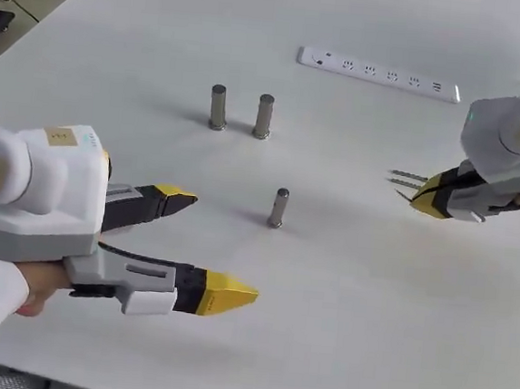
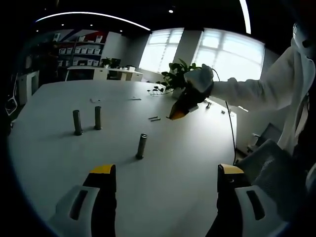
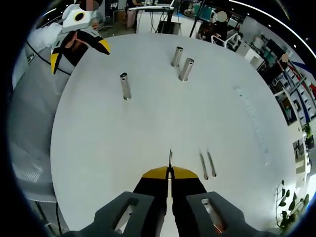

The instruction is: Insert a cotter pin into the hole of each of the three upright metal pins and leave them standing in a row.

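3 metal pins (image 1: 264, 116) stand upright on the white table (image 1: 367, 322), 2 side by side, 1 nearer. The right gripper (image 3: 169, 172) is pinching 1 cotter pin (image 3: 170, 158), with 2 spare cotter pins (image 3: 203, 166) lying just beside it. The left gripper (image 1: 222, 246) gapes wide, holding nothing.

Soft, even overhead light keeps the white worktop (image 1: 339, 329) bright in the head view, and the upright metal pins (image 1: 279, 207) cast only faint, blurred shadows. In the left gripper view the windows (image 2: 227, 49) blow out white and a ceiling strip light (image 2: 89, 13) glares against a dim room. Both gripper views bend strongly toward their edges.
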